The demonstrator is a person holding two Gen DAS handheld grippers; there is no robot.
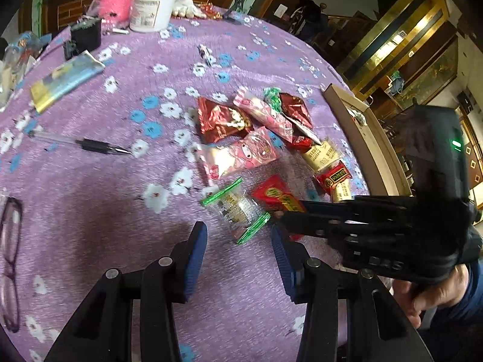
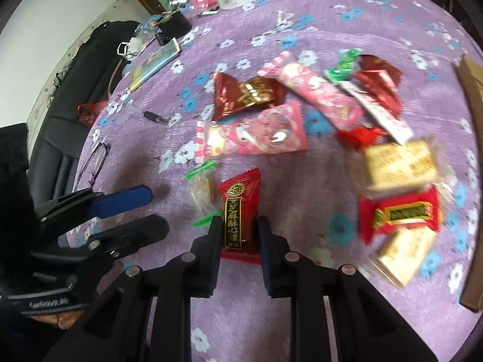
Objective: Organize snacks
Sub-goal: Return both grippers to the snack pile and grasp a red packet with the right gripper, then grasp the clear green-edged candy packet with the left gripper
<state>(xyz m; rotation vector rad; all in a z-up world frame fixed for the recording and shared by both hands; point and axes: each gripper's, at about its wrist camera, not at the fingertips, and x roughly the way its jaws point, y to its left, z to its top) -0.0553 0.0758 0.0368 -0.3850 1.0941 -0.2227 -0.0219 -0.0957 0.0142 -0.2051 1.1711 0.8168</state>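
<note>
The right gripper (image 2: 238, 235) had its jaws closed in on a red sesame candy (image 2: 240, 208), the pads pressing its sides while it lay flat on the purple flowered tablecloth (image 2: 302, 316), not yet lifted. Just to that claw's left sat a clear green-edged candy (image 2: 200, 190), and beyond it the left gripper (image 1: 238, 250), its jaws standing partly open with nothing between them, that same green-edged candy lying just ahead of its tips. Ahead and to the right of the right claw the other snacks remained in a loose scatter: pink wrapped bars (image 2: 256, 135), a dark red foil pack (image 2: 244, 96), cream pastries (image 2: 398, 163) and a red pastry packet (image 2: 401, 214). A cardboard box (image 2: 474, 96) stood at the far right; its inside was hidden. By my judgement the sorting had barely begun, nearly every piece still to move.
</note>
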